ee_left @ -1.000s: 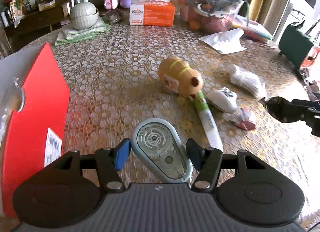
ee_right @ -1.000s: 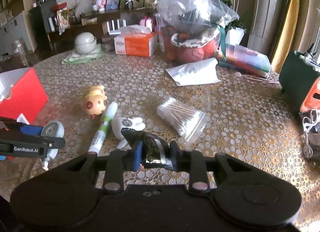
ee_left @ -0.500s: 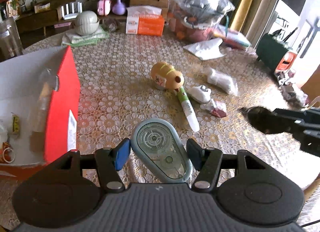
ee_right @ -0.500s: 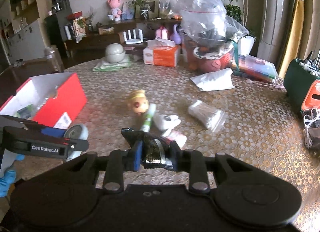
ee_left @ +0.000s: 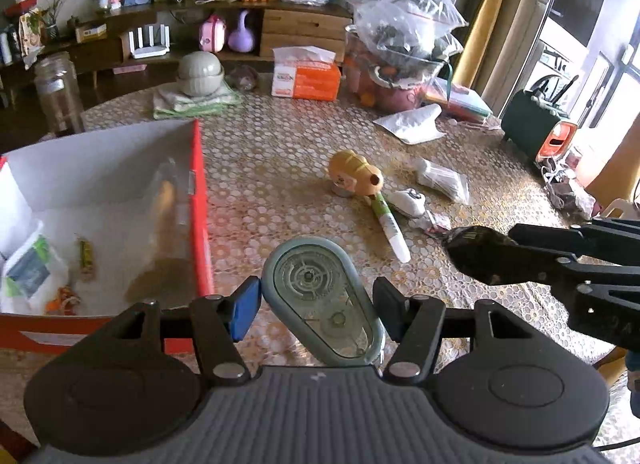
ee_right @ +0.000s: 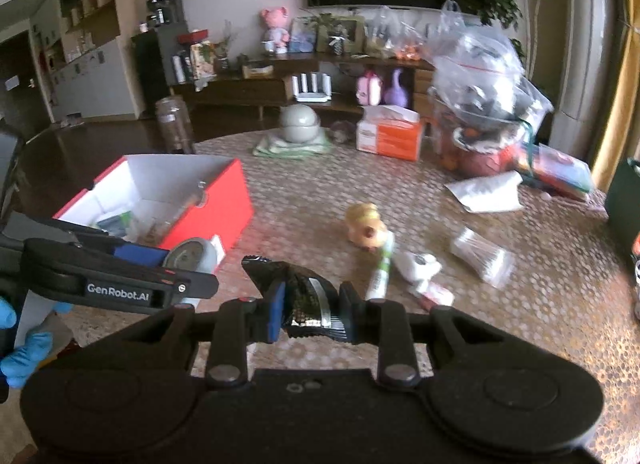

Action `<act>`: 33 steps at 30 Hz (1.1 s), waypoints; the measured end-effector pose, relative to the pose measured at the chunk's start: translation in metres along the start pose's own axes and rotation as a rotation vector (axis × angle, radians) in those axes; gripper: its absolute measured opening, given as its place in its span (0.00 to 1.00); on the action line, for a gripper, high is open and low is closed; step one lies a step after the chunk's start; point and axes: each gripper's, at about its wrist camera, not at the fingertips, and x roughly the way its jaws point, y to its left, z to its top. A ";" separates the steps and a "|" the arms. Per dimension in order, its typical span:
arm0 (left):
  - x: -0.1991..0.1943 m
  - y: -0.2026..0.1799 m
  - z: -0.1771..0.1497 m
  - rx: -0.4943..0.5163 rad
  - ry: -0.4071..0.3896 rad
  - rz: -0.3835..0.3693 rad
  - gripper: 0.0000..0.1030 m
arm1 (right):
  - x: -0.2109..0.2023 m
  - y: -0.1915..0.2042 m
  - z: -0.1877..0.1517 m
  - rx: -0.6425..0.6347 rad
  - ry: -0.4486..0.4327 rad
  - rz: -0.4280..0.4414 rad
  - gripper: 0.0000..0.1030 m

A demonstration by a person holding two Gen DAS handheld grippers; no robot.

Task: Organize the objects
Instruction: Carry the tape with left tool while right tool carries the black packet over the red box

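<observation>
My left gripper (ee_left: 316, 304) clamps the tape dispenser (ee_left: 320, 300), right gripper (ee_right: 310, 310) pinches a dark packet (ee_right: 304, 296); red box (ee_left: 202, 204) lies left of frame, nearer my left.

Open box (ee_left: 120, 168) at the surface's (ee_left: 280, 168) left, toy (ee_left: 354, 178), marker (ee_left: 390, 226) and cotton-swab pack (ee_left: 442, 180) right of it, tissue box (ee_left: 306, 78) behind.

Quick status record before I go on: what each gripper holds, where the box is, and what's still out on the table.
left gripper: shut on correction tape dispenser
right gripper: shut on black foil packet
red box: open, on the left side of the table, already holding a few items
still on table: yellow toy, green-and-white marker, white toy, cotton swab bag
</observation>
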 end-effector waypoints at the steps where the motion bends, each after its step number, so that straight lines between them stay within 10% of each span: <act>1: -0.004 0.003 0.000 0.001 -0.006 0.003 0.59 | 0.001 0.005 0.002 -0.005 -0.002 0.006 0.27; 33: -0.066 0.188 0.027 -0.136 -0.080 0.252 0.59 | 0.103 0.155 0.077 -0.184 0.002 0.132 0.28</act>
